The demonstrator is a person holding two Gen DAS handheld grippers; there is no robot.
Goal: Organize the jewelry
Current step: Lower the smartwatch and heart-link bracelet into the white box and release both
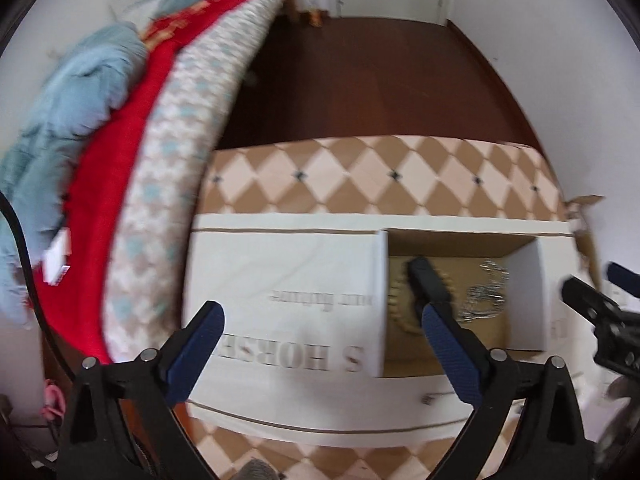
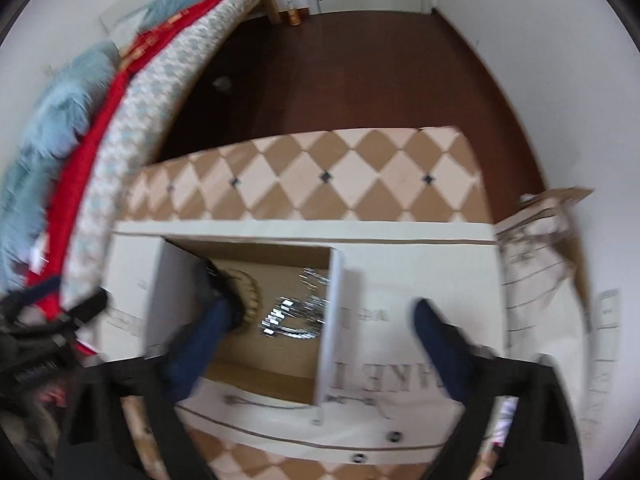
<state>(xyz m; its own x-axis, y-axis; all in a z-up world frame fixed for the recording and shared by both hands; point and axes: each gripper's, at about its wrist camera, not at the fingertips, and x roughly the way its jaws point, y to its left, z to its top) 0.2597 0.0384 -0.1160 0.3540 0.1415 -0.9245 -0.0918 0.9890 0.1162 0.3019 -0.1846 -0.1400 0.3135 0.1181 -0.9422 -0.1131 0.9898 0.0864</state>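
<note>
A white box (image 1: 288, 280) with printed lettering lies on the checkered table. Its open compartment (image 1: 452, 256) holds a beige beaded bracelet (image 1: 398, 308) and a silver chain (image 1: 486, 292). My left gripper (image 1: 320, 320) is open above the box, its right finger (image 1: 432, 280) over the bracelet. In the right wrist view the compartment (image 2: 256, 256) shows the bracelet (image 2: 250, 296) and silver chain (image 2: 296, 316). My right gripper (image 2: 320, 320) is open and empty, straddling the compartment's right wall.
The checkered table (image 1: 360, 176) stands on a dark brown floor (image 1: 360, 80). A bed with red and blue blankets (image 1: 100, 140) lies close on the left. Torn cardboard (image 2: 552, 216) sits at the box's right end.
</note>
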